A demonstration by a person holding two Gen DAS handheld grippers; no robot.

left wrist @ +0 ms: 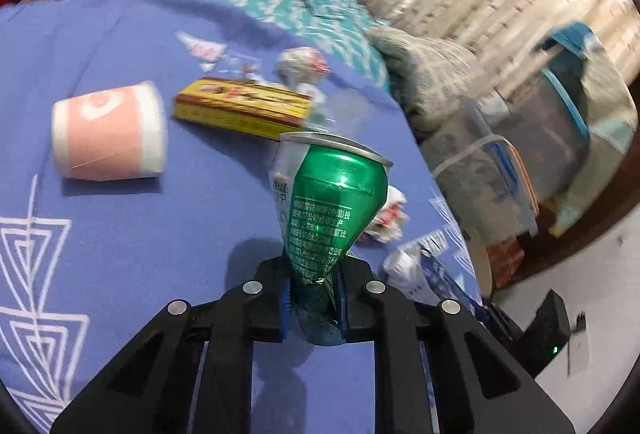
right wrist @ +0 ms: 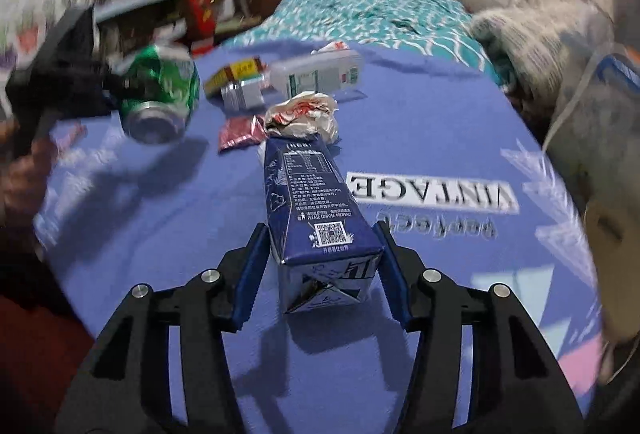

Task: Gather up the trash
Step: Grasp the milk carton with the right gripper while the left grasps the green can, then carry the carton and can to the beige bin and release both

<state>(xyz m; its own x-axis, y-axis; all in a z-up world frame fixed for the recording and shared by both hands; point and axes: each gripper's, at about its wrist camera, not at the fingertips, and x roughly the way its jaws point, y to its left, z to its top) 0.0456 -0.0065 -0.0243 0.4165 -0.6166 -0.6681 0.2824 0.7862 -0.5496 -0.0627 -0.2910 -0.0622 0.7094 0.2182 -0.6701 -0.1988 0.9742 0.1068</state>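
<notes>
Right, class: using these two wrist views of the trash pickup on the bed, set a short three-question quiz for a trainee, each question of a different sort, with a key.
1. True or false: the left tool is shut on a crushed green can.
2. Which item sits between the fingers of the right tool? A: a pink paper cup. B: a blue carton. C: a yellow box.
3. Fill in: the large white word printed on the blue sheet reads ____.

Key: 1 true; 2 B; 3 VINTAGE.
</notes>
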